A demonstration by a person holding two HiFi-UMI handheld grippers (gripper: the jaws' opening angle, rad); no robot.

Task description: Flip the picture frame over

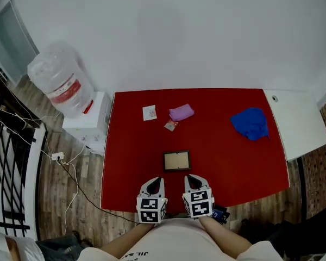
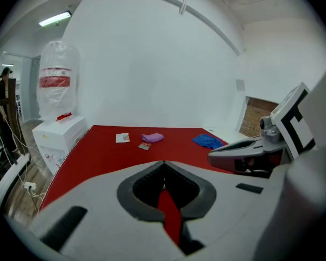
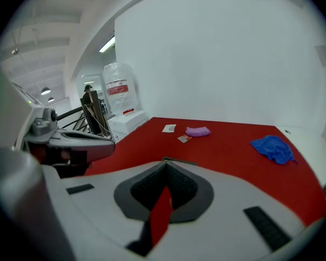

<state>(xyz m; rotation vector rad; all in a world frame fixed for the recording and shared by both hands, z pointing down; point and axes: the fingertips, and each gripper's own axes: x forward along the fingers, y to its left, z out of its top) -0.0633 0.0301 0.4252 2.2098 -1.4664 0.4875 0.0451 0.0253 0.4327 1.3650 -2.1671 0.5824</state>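
The picture frame lies flat on the red table, a dark border round a pale tan middle. Both grippers hover side by side just in front of it, near the table's front edge. My left gripper is shut with nothing in it, a little left of the frame. Just right of the frame, my right gripper is also shut and empty. In the right gripper view only a thin edge of the frame shows over the closed jaws. The left gripper view hides the frame behind its jaws.
Farther back on the table lie a white card, a purple cloth, a small packet and a blue cloth. A white side table adjoins at the right. A water dispenser and cables stand left.
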